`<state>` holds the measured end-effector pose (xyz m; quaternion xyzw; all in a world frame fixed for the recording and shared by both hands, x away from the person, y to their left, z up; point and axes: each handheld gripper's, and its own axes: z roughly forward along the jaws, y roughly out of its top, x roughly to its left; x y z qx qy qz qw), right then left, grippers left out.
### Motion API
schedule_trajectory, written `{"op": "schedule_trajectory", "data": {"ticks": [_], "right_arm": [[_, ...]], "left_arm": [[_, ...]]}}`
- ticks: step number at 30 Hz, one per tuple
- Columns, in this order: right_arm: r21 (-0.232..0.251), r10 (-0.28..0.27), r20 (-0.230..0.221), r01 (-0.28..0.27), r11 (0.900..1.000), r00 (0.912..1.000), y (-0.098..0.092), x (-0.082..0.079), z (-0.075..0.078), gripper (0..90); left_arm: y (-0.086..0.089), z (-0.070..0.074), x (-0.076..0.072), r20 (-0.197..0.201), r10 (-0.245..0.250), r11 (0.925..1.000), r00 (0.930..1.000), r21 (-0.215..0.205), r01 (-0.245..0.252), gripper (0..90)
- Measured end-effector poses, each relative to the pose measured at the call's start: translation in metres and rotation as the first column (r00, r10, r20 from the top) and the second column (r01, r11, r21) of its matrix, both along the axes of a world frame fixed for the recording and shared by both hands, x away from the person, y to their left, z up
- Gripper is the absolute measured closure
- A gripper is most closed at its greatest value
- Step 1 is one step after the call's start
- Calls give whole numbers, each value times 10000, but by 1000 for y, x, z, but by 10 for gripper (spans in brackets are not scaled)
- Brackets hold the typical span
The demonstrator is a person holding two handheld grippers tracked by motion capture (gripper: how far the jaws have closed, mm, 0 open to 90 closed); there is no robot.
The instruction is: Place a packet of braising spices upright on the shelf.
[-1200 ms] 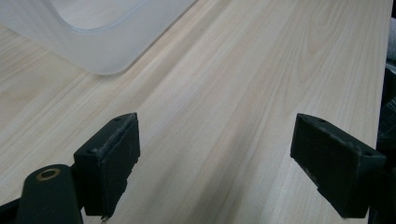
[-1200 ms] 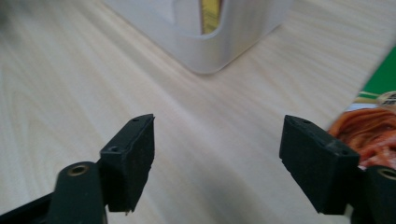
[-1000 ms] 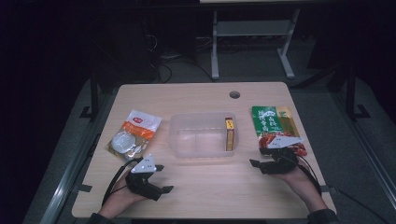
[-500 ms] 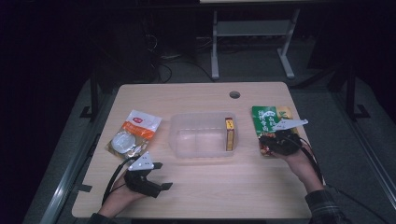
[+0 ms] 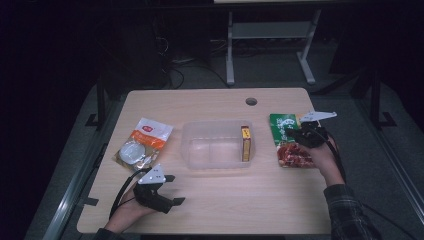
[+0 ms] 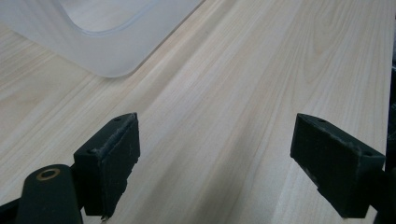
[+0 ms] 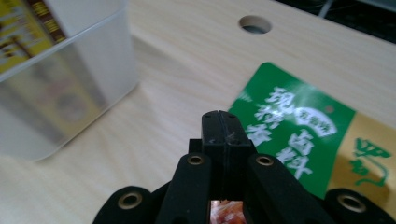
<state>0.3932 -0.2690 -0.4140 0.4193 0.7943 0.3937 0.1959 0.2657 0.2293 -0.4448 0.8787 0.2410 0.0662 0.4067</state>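
Right gripper closed over the green packet, left gripper idle

The right hand reaches forward, its right gripper low over the green sauce packet; its jaws have just been closing and now meet, nothing visibly between them. The clear bin sits to its left. The left gripper rests near the table's front edge, jaws wide apart over bare wood.

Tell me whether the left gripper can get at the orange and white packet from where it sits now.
Probably yes. The left gripper rests on the table with its jaws open, and the orange and white packet lies just beyond it with bare wood between. The clear container stands off to the side.
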Motion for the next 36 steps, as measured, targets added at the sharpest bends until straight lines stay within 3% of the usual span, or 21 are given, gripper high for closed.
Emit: {"op": "schedule_trajectory", "data": {"ticks": [6, 8, 15, 22, 26, 27, 28, 31, 34, 36], "right_arm": [[-275, -422, -150, 418, 9987, 9990, -9, 21, -6, 899], [47, -565, -170, 566, 9984, 9983, -14, 28, -11, 899], [147, -1064, -563, 1073, 9941, 9927, -24, 44, -31, 899], [-393, -1487, -797, 1460, 9885, 9857, -25, 71, -28, 900], [-370, -1668, -690, 1646, 9857, 9836, -26, 80, -25, 900], [-353, -1714, -836, 1690, 9850, 9817, -26, 85, -24, 900], [-571, -1844, -823, 1801, 9820, 9794, -25, 91, -25, 900], [-336, -1936, -637, 1918, 9809, 9790, -27, 95, -28, 900], [-428, -2411, -906, 2381, 9703, 9663, -31, 102, -43, 900], [-319, -2493, -905, 2474, 9684, 9642, -32, 104, -48, 900]], "left_arm": [[1, -1, 2, -58, 140, 9998, 9999, -103, -141, 154], [1, -2, 2, -61, 132, 9999, 9999, -70, -132, 154], [-2, -4, 2, -105, -5, 9999, 9999, 115, 7, 154], [-3, -4, 2, -129, -43, 9999, 9999, 98, 44, 154], [-3, -5, 2, -151, -138, 9998, 9998, 165, 141, 154], [-3, -6, 2, -172, -127, 9998, 9998, 141, 129, 154], [-3, -6, 2, -178, -123, 9998, 9998, 166, 126, 154], [-3, -5, 2, -155, -108, 9998, 9998, 194, 111, 154], [-4, -6, 1, -163, -122, 9998, 9998, 181, 125, 154], [-4, -6, 2, -164, -172, 9995, 9997, 249, 176, 154]]}}
